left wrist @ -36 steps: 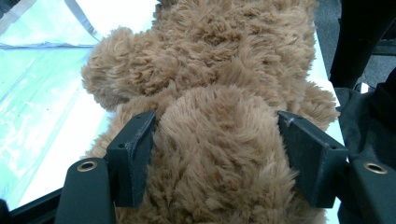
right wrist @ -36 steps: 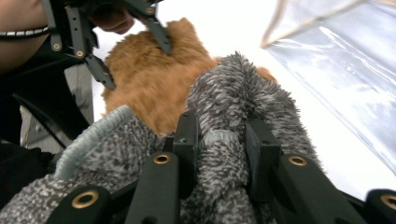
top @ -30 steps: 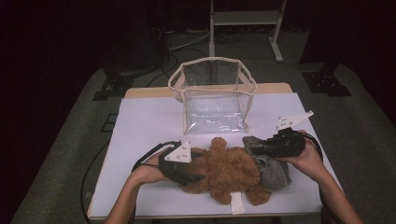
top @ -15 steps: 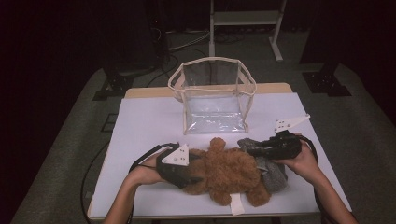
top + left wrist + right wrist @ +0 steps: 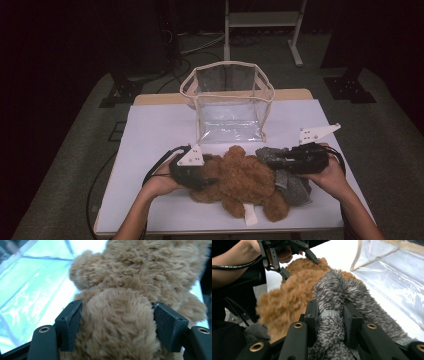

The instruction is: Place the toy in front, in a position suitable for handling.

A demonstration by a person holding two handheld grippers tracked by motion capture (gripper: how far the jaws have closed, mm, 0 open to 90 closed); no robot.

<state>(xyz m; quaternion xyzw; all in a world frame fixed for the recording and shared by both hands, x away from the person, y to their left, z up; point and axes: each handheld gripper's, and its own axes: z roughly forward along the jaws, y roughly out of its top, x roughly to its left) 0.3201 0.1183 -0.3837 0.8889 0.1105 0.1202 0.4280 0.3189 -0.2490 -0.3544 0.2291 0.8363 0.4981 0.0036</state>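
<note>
Two claws grip toys at the bench's [image 5: 150,125] near edge, left claw [image 5: 212,179] astride the brown teddy bear [image 5: 245,182], right claw [image 5: 265,162] pinching the grey plush [image 5: 342,297]; next likely lifting into the far clear bag [image 5: 230,107].

A brown teddy bear [image 5: 242,182] with shaggy, curly fur lies flat on the white desk [image 5: 150,135], stretched across its near half, a white tag at its lower edge. Touching its right side lies a grey fuzzy cloth [image 5: 290,180] (mottled dark and light, bunched into a ridge), partly draped against the bear's fur and crumpled.
</note>
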